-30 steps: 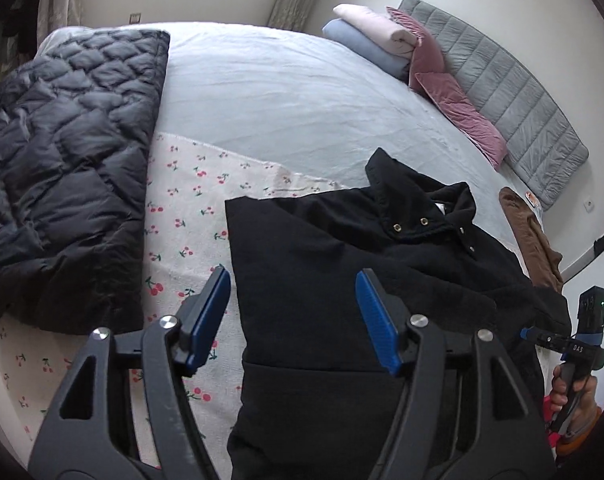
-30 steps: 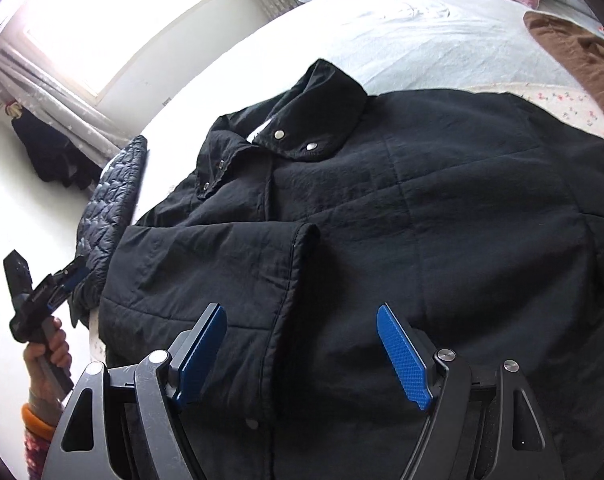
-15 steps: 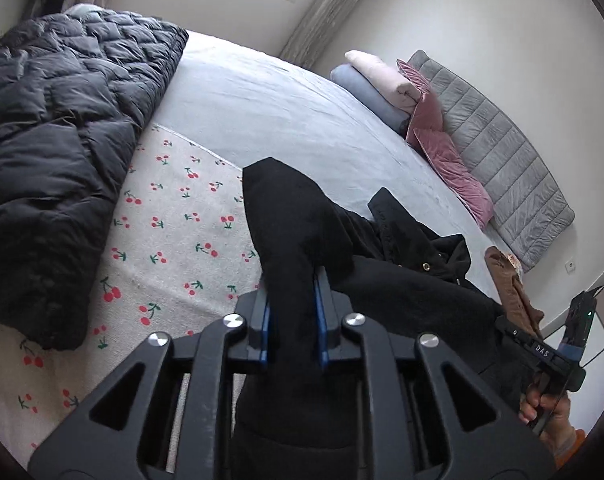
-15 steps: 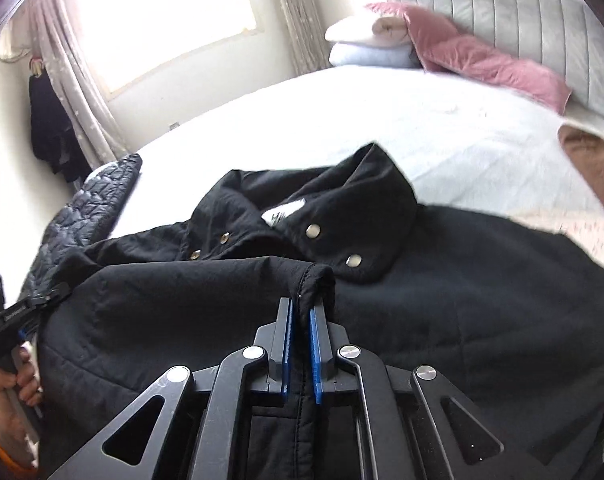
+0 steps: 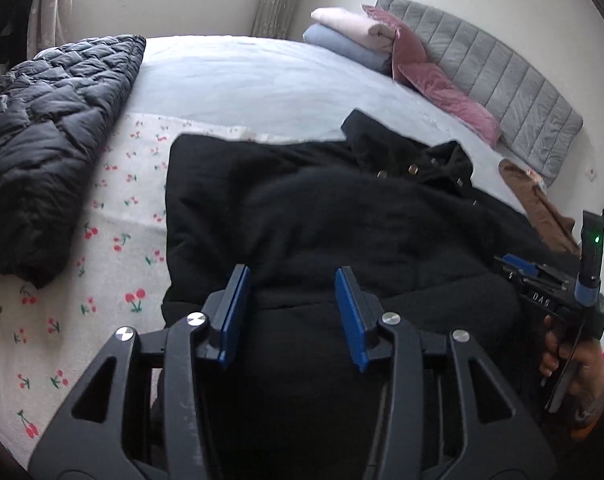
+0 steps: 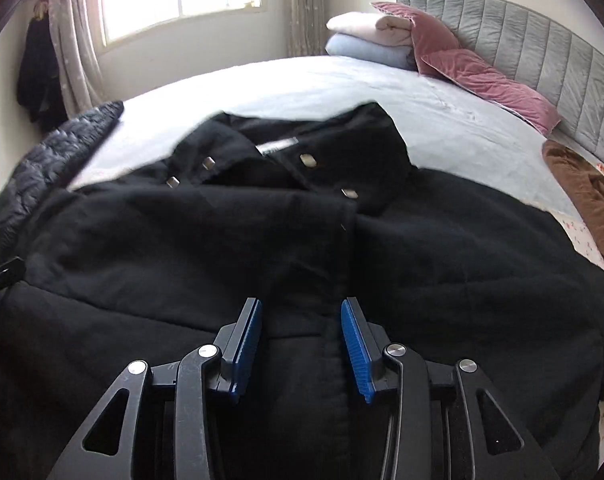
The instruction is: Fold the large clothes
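Observation:
A black jacket (image 5: 342,216) with brass snaps lies on the bed, its collar toward the headboard; it also shows in the right wrist view (image 6: 302,240). My left gripper (image 5: 292,312) is open and empty, just above the jacket's lower left part. My right gripper (image 6: 300,344) is open and empty over the jacket's front placket. The right gripper also shows in the left wrist view (image 5: 550,292), held in a hand at the jacket's right side.
A dark quilted down coat (image 5: 42,140) lies at the left on a cherry-print sheet (image 5: 114,280). A brown garment (image 6: 586,192) lies at the right. Folded pink and blue bedding (image 6: 374,36), a pink cushion and a grey headboard (image 5: 514,88) are at the far end.
Half a second ago both grippers were shut on folds of the black jacket and lifting them. Now both have let go and stand open, and the jacket lies spread on the bed.

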A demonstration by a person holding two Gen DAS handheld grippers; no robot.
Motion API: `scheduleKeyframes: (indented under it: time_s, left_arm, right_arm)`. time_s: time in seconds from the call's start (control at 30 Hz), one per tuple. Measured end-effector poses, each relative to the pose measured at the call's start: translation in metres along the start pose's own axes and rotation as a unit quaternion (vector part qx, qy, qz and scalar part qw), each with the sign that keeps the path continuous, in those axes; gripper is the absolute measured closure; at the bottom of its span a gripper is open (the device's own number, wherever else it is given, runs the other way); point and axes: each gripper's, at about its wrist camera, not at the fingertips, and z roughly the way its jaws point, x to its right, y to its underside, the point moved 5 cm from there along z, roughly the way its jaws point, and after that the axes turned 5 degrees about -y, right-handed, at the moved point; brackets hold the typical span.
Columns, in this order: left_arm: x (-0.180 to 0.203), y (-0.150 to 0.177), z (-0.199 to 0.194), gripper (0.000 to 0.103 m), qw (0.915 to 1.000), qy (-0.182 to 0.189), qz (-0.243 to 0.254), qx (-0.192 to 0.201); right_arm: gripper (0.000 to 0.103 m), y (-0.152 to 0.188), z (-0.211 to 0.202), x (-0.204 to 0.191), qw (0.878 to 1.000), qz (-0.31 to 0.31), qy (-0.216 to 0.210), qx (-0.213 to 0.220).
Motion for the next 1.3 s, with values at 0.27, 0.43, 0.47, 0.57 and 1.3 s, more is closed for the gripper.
scheduleKeyframes:
  time_s: [0.27, 0.43, 0.47, 0.57, 1.3]
  left_arm:
    - [0.006, -0.008, -0.029, 0.031, 0.9997, -0.019, -0.006, -0.012]
    - [0.023, -0.004, -0.061, 0.020, 0.9987, -0.044, -0.003, -0.024]
    - [0.029, -0.003, -0.067, 0.020, 0.9981, -0.051, 0.007, -0.032]
    - [0.045, 0.000, -0.087, 0.020, 0.9970, -0.061, 0.032, -0.036]
    - [0.138, 0.017, -0.116, 0.017, 0.9955, -0.016, 0.085, -0.037]
  right_arm:
    - [0.041, 0.009, -0.046, 0.068, 0.990, 0.125, -0.058, 0.007]
    - [0.030, 0.023, -0.100, 0.121, 0.987, 0.147, -0.050, 0.032]
    - [0.029, 0.027, -0.110, 0.134, 0.986, 0.156, -0.047, 0.033]
    - [0.028, 0.037, -0.140, 0.175, 0.980, 0.190, -0.038, 0.047]
    - [0.028, 0.161, -0.252, 0.473, 0.866, 0.469, 0.092, 0.144]
